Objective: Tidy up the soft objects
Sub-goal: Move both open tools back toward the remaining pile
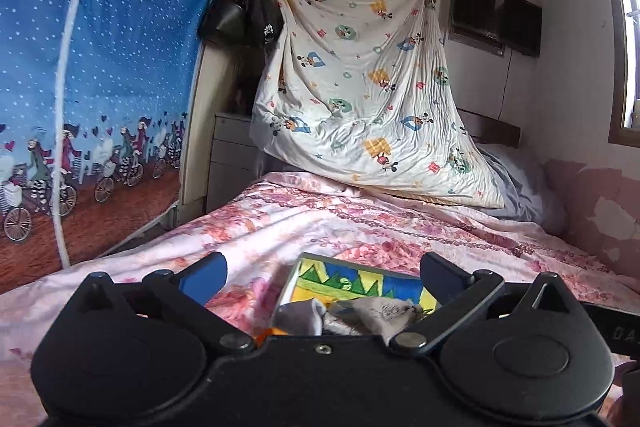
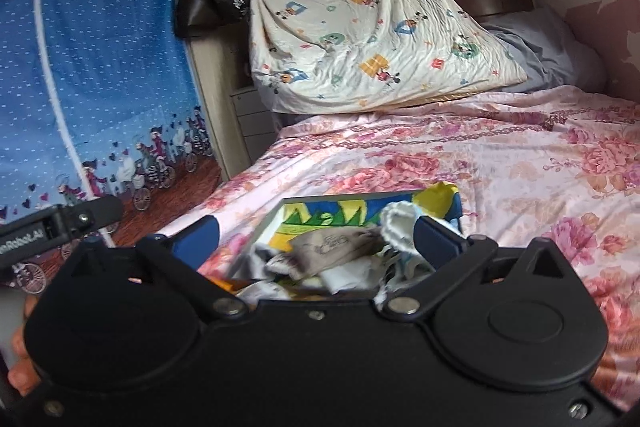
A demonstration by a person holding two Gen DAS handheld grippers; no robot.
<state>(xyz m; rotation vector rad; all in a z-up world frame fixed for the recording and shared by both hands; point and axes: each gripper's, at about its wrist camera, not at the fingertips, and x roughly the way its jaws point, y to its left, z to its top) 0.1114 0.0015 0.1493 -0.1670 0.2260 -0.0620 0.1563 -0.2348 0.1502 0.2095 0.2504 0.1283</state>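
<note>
We hold both grippers above the bed (image 1: 360, 223), whose pink rose-print cover fills the foreground of each view. The left gripper (image 1: 324, 277) is released, its blue-padded fingers (image 1: 204, 277) spread wide with nothing between the pads. The right gripper (image 2: 316, 233) is likewise released and grasps nothing, though a white knitted sock (image 2: 396, 223) sits just beside its right finger; we cannot tell whether they touch.

The task's thing is a box (image 2: 320, 213) with a yellow, green and blue pattern inside, resting on the bed at 6 o'clock in both views, just ahead of the grippers. It holds a heap of soft objects (image 2: 332, 255): crumpled grey and white socks, one grey sock (image 1: 380, 311) lying on top.

Our right wrist view looks further into the box and shows the full heap, plus a yellow and blue flap (image 2: 442, 197) at its far right corner. It also catches the other gripper's black arm (image 2: 60, 221) at 9 o'clock and fingertips of a hand (image 2: 20, 359) at 8 o'clock. Our left wrist view shows only the near top of the heap, but adds a wall-mounted screen (image 1: 496, 15) at 2 o'clock and a window (image 1: 628, 39) at 3 o'clock. Both views share the blue dotted wardrobe cover (image 1: 100, 67) at 9 o'clock, the hanging cartoon-print sheet (image 1: 368, 83) at 12 o'clock, and black bags (image 1: 240, 11) at 11 o'clock.
</note>
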